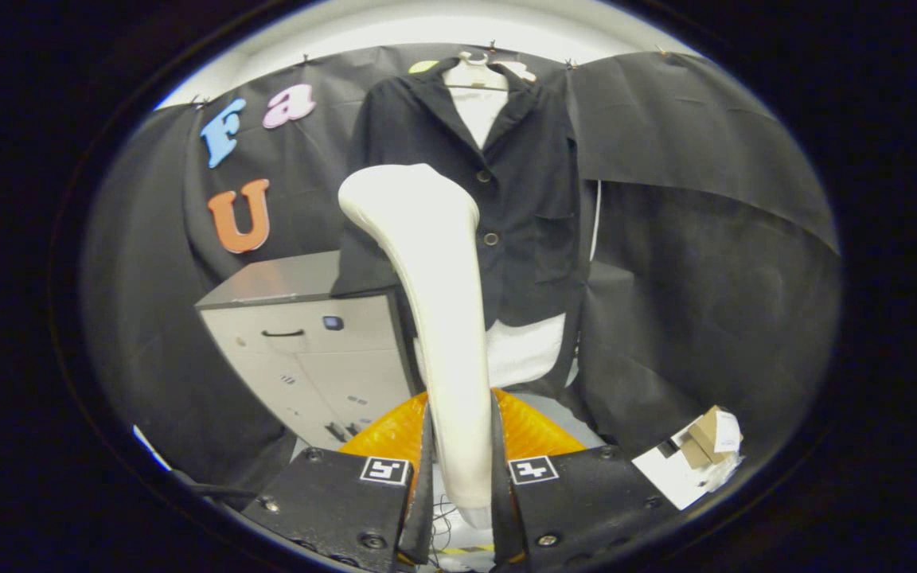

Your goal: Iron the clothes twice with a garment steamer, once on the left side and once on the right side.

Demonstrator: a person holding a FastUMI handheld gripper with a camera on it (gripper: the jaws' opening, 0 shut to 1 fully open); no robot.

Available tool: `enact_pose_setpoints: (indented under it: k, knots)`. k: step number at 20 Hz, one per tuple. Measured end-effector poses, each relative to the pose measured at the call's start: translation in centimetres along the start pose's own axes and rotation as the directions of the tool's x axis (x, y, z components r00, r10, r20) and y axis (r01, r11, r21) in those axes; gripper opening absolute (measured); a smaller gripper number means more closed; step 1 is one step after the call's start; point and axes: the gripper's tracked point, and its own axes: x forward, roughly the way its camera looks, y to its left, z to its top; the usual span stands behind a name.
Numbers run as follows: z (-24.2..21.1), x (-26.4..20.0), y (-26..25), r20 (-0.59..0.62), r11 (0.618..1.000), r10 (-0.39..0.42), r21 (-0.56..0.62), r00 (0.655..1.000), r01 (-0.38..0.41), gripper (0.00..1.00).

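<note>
Clenched on my steamer (435,318), the jaws (461,477) aim its upright handle at the jacket (506,199) hanging straight beyond, off its cloth.

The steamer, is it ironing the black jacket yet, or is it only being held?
Done: the gripper has picked up the white steamer, both fingers pressing its handle. In hand: the steamer's head is raised in front of the black jacket on its hanger; I can't tell whether it touches the cloth. Left: nothing here shows either pass done, so probably the left side and the right side both remain.
</note>
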Motion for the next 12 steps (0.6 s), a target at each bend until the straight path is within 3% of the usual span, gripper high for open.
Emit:
enact_pose_setpoints:
  k: [7, 12]
  knots:
    - [-3.2, -4.9, 4.2, 0.003, 0.993, 0.103, -0.057, 0.995, -0.103, 0.33]
    - [-5.1, -6.6, 5.0, -0.012, 0.988, 0.129, -0.078, 0.992, -0.13, 0.33]
